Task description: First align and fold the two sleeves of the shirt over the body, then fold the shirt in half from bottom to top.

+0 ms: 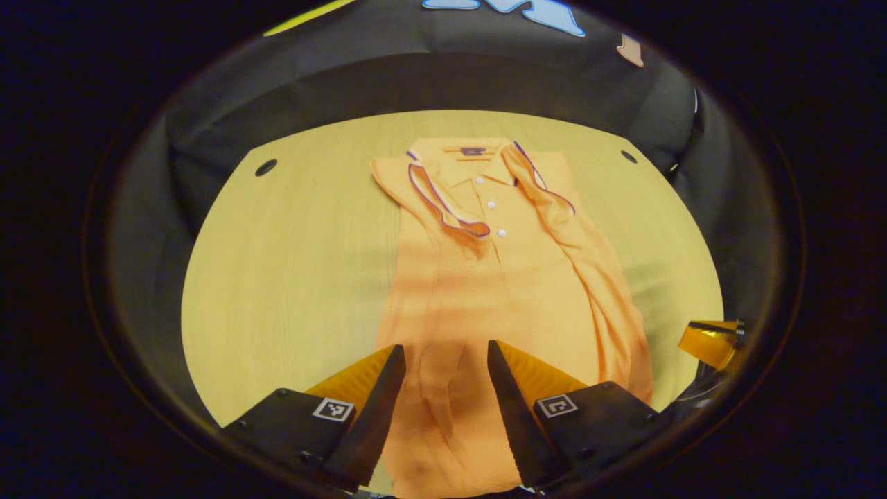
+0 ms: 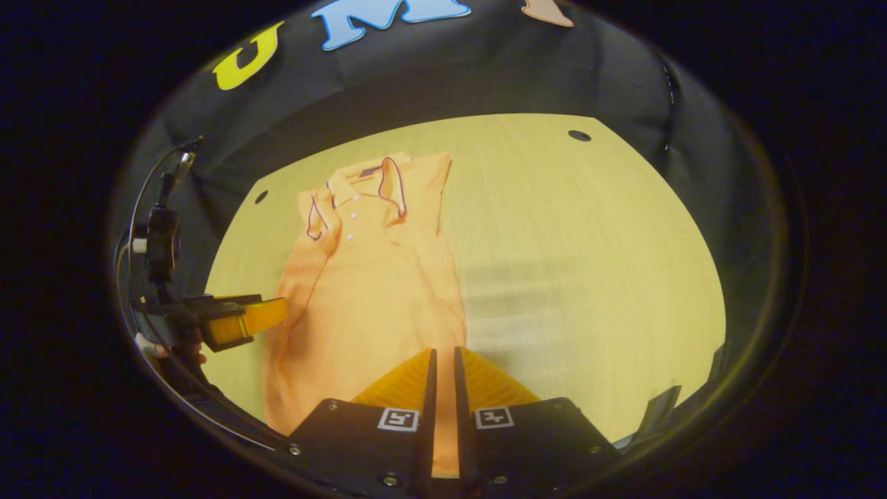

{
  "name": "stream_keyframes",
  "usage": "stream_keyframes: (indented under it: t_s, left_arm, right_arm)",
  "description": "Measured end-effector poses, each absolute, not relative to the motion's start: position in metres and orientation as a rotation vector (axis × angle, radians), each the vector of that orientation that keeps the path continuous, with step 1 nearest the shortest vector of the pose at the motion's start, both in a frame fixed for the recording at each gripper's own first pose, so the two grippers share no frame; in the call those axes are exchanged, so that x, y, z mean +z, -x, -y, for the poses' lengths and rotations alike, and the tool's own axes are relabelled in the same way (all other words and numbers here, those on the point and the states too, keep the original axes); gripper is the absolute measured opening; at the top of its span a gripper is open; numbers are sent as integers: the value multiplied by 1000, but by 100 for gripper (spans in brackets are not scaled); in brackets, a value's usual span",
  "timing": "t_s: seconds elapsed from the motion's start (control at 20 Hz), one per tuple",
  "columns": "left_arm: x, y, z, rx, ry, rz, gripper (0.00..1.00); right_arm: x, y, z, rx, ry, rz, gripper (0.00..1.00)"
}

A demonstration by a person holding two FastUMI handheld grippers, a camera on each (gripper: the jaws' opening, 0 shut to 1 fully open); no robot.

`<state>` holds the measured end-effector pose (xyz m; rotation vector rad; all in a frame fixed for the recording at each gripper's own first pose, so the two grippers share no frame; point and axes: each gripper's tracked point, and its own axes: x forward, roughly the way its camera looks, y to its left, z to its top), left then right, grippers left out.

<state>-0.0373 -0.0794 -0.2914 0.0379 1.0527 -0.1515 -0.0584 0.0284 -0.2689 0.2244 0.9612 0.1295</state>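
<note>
Orange polo shirt (image 1: 499,277) lies flat on the light wood table (image 1: 291,263), collar at the far end, hem at the near edge, both sleeves already folded over the body. Left gripper (image 1: 443,360) sits above the near hem, jaws spread, fabric visible between them, not gripped. Right gripper (image 2: 443,367) is at the shirt's near right edge, jaws almost pressed together with a thin strip of orange cloth in the gap; can't tell if it's actually pinched. Left gripper also shows at the left of the right gripper view.
</note>
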Motion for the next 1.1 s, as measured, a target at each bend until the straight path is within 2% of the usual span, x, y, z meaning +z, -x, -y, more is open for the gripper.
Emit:
stream_keyframes:
  t_s: [0.05,0.15,0.3,0.4,0.45,0.55,0.65,0.7,0.85,0.9,1.0,1.1]
  left_arm:
    - [-295,52,78,-152,-31,-1072,81]
    - [-299,80,75,-151,-4,-1107,82]
    - [-305,115,69,-137,30,-1148,82]
    - [-306,135,65,-130,43,-1175,83]
    - [-309,143,63,-125,48,-1185,83]
    - [-312,159,58,-111,50,-1208,84]
    - [-317,177,53,-99,49,-1237,97]
    - [-319,183,51,-94,51,-1250,99]
    - [-326,203,46,-91,68,-1292,96]
    - [-329,209,45,-86,67,-1309,96]
    - [-334,217,42,-79,65,-1337,97]
    - [-343,224,41,-75,58,-1368,97]
  right_arm:
    - [-273,68,-33,140,-233,-988,15]
    - [-282,83,-38,150,-230,-1028,24]
    - [-294,104,-45,171,-219,-1082,28]
    - [-300,118,-51,186,-221,-1118,47]
    - [-306,122,-51,180,-207,-1137,75]
    - [-313,133,-54,183,-181,-1174,98]
    - [-321,144,-54,183,-145,-1218,98]
    - [-324,148,-54,183,-125,-1235,98]
    - [-333,160,-54,185,-54,-1280,98]
    - [-336,165,-54,183,-32,-1293,93]
    - [-343,173,-54,184,3,-1323,98]
    - [-352,180,-55,187,28,-1357,98]
